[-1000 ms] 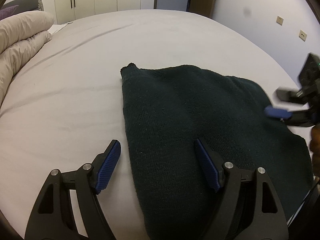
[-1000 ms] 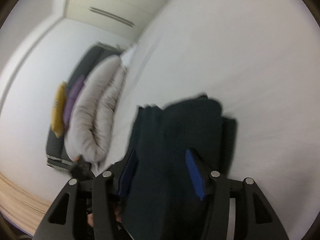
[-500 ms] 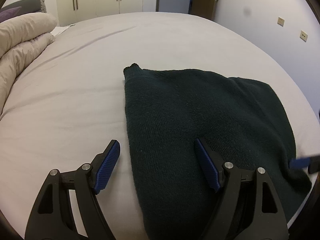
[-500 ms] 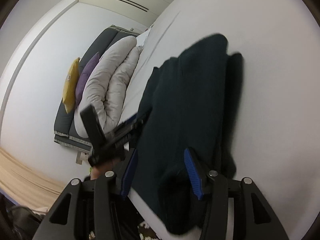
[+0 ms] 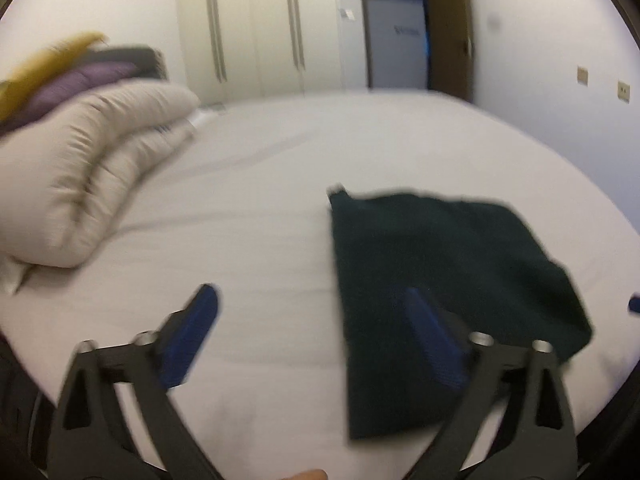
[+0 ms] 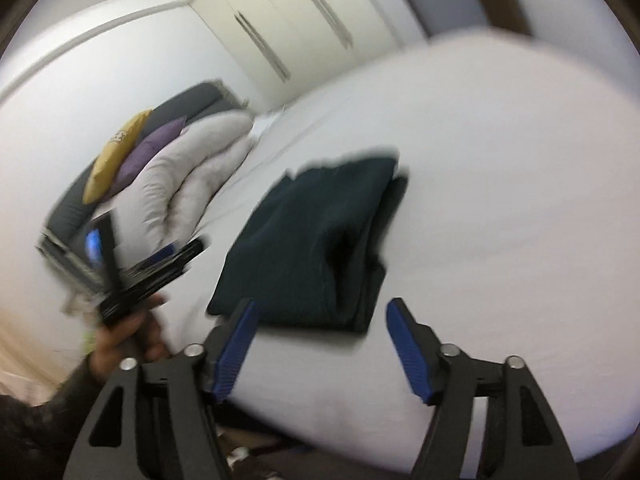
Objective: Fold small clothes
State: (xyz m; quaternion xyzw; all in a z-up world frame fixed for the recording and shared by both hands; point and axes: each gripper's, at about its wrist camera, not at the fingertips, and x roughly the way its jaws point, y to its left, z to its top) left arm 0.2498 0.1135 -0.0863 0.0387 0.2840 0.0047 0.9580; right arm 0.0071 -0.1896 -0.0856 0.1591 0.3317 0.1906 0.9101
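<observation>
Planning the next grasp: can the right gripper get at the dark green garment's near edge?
Probably yes. The right gripper is open, with nothing between it and the folded dark green garment on the bed.

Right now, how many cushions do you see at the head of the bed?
2: a yellow cushion outermost and a purple cushion beside it, both behind the rolled duvet. More may be hidden.
</observation>
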